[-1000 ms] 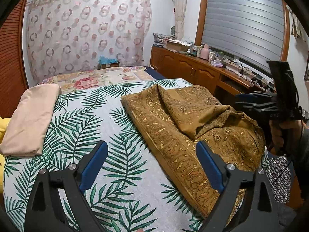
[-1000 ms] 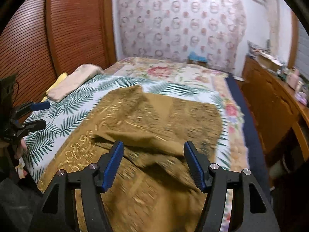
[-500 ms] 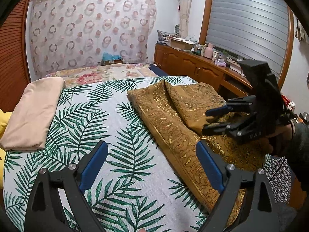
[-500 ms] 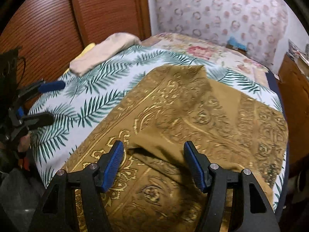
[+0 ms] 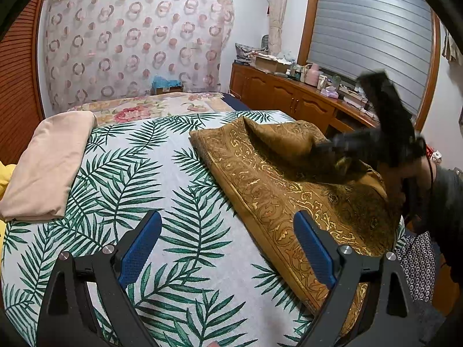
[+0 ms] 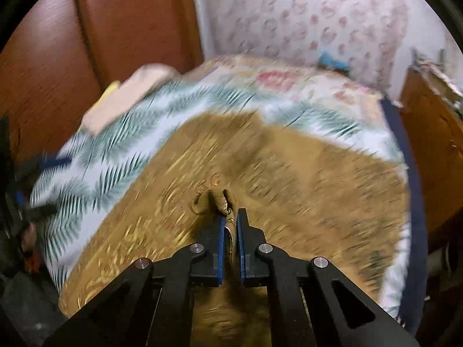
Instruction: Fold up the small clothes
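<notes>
Nearest me, my right hand-held gripper point(image 6: 230, 221) is clamped on a bunched fold of the golden-brown patterned cloth point(image 5: 277, 190), while my left hand-held gripper point(image 5: 228, 248) hangs apart and empty over the bed point(image 5: 179, 190). The cloth lies rumpled along the bed's right side; I judge it soft, light and limp, best pinched at corners or hems. Farther off lies a folded beige cloth point(image 5: 49, 167).

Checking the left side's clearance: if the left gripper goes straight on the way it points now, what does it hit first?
Most likely the palm-leaf bedspread: the open left gripper points down at bare printed cover between its fingers. The brown patterned cloth lies just right of that line, so a slight drift could catch its edge. Depth is hard to judge.
</notes>
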Tool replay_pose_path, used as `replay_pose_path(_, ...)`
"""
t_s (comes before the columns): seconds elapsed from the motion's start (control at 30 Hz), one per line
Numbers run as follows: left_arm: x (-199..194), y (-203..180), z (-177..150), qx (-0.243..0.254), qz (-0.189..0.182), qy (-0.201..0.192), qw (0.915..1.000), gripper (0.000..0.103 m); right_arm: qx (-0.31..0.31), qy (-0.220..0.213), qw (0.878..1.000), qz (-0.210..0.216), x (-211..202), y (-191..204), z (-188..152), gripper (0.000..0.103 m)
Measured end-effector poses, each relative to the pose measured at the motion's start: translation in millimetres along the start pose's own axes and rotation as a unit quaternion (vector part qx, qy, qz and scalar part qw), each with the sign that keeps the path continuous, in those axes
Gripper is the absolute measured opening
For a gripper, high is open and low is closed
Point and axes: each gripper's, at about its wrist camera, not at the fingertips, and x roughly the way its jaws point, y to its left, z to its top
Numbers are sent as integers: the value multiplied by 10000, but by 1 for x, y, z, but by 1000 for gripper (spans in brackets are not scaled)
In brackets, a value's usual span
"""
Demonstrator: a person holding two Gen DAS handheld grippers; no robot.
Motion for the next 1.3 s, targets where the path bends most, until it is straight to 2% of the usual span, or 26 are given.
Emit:
replay_pose_path(0.17, 2, -3, -2, 32, -32, 35, 10000, 93, 431, -551, 9913, -1113, -19, -51, 25, 7)
replay_pose_path(0.33, 6, -5, -4, 73, -45, 109, 9999, 93, 956, -437, 9849, -1372, 1, -100, 35, 7)
replay_pose_path(0.47, 8, -7, -5, 99, -54, 156, 9998, 93, 974, -136, 9825, -1581, 26, -101, 45, 8)
replay_pose_path(0.53, 9, -9, -6, 107, -72, 181, 9998, 93, 1094, 3, 9812, -1587, 29, -101, 47, 22)
replay_pose_path(0.57, 10, -10, -6, 113, -77, 195, 9997, 93, 1115, 53, 9804, -1623, 27, -103, 52, 25)
replay_pose_path(0.67, 12, -11, -6, 138, -106, 227, 9996, 93, 1014, 55, 9810, -1652, 11, -101, 52, 41)
replay_pose_path(0.7, 13, -13, -6, 156, -120, 234, 9995, 93, 984, 36, 9818, -1626, 6, -98, 49, 49)
replay_pose_path(0.83, 15, -19, -8, 231, -174, 304, 9991, 93, 885, -97, 9864, -1383, -22, -80, 27, 51)
replay_pose_path(1.03, 22, -27, -11, 337, -191, 459, 9982, 93, 380, -135, 9915, -1233, -50, -35, -14, 51)
replay_pose_path(1.17, 28, -33, -16, 429, -61, 650, 9969, 93, 450, -173, 9949, -889, -61, -21, -36, 51)
replay_pose_path(1.3, 31, -38, -21, 527, -60, 873, 9948, 93, 308, -248, 9951, -906, -67, -11, -49, 68)
